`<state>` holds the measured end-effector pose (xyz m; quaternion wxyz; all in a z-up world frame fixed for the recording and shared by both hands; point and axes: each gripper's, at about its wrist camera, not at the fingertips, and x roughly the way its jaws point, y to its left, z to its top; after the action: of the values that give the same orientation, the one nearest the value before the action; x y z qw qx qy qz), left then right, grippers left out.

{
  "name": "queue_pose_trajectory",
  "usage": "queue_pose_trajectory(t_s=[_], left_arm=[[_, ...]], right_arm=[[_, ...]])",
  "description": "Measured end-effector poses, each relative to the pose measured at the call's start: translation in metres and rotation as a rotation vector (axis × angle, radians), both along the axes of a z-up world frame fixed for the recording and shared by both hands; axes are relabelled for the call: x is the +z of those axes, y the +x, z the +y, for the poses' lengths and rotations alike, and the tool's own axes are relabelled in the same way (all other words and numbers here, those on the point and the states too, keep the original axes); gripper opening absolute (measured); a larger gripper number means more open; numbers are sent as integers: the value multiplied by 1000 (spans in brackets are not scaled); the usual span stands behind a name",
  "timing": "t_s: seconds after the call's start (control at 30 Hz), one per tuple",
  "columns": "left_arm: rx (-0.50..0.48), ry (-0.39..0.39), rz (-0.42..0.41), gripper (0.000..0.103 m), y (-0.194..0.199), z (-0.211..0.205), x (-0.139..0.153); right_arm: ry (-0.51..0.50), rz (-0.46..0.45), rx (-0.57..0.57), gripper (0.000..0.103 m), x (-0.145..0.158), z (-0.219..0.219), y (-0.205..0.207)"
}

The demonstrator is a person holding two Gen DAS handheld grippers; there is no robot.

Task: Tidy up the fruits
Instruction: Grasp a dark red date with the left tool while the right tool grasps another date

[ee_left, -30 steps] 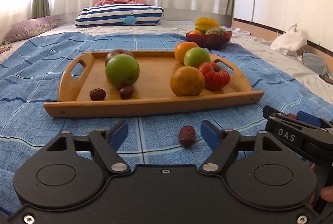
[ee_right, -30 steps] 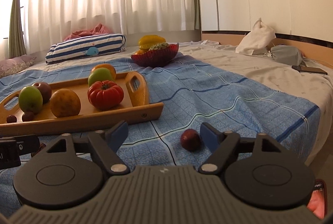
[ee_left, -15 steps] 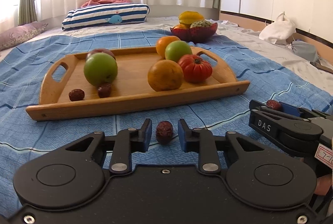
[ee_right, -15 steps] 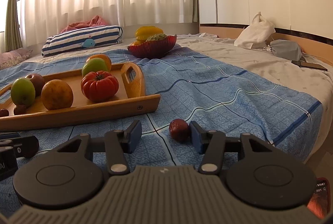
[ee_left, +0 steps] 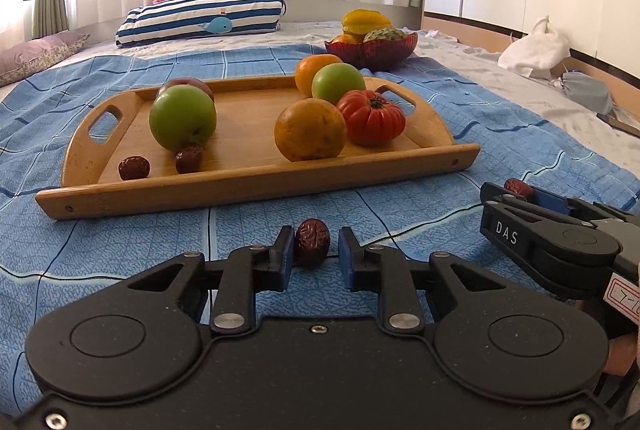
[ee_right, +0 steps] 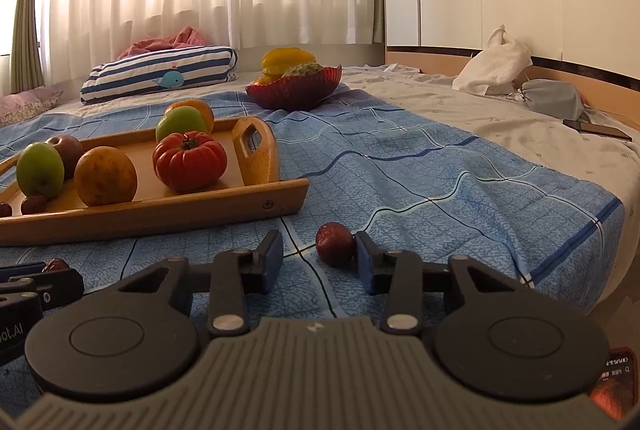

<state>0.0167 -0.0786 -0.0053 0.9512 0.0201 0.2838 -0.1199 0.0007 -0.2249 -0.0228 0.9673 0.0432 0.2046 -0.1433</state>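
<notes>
Two hand-held grippers work side by side on the blue checked bedspread (ee_left: pixel 400 198), each addressing one loose red date in front of the wooden tray (ee_left: pixel 256 186). The left gripper (ee_left: pixel 312 256) has drawn its jaws in around a wrinkled date (ee_left: pixel 312 241): the left pad touches it, while a thin gap seems to remain at the right pad, so a firm clamp cannot be confirmed. The right gripper (ee_right: pixel 319 257) has just been closing; its jaws stand apart, with a smoother date (ee_right: pixel 334 243) against the right pad and clear of the left. Both dates lie on the cloth, just short of the tray's near rim. The tray already carries two dates (ee_left: pixel 134 168) beside a green apple (ee_left: pixel 183 117), which suggests like fruit is grouped there and these two belong with them.
</notes>
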Motion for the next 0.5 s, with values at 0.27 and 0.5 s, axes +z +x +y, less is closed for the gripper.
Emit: queue_pose_trajectory(t_s=[0.27, 0.5], left_arm=[[-3, -26, 10, 18, 1, 2, 3], [-2, -17, -16, 18, -2, 3, 9]], right_arm=[[18, -14, 1, 28, 1, -4, -3], [54, -35, 9, 25, 3, -7, -9]])
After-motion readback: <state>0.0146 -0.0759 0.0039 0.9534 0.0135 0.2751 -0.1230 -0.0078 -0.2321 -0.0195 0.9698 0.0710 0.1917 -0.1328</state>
